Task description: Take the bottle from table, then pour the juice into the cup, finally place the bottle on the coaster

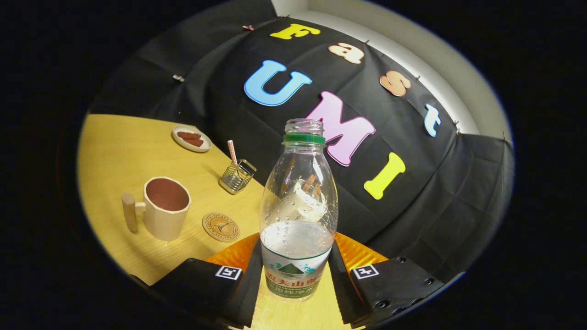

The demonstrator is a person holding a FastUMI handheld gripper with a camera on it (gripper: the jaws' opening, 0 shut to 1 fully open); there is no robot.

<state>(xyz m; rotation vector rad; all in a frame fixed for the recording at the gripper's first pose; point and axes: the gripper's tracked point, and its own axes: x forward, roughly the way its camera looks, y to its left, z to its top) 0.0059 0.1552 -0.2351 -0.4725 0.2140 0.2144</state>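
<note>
A clear plastic bottle [298, 215] with a green neck ring and no cap stands upright between my fingers, liquid filling its lower part. My gripper [294, 275] is shut on the bottle, both fingers pressing its labelled lower body. The view is tilted. Beyond my left finger stands a cream cup [164, 208] with a wooden handle and a dark reddish inside. A round wooden coaster [220, 227] lies on the table between the cup and the bottle.
The light wooden table [119, 151] runs to the black cloth wall. A small wire holder [237, 175] with a striped straw stands beyond the coaster. Farther back sits a white plate [191, 138] with brown pieces.
</note>
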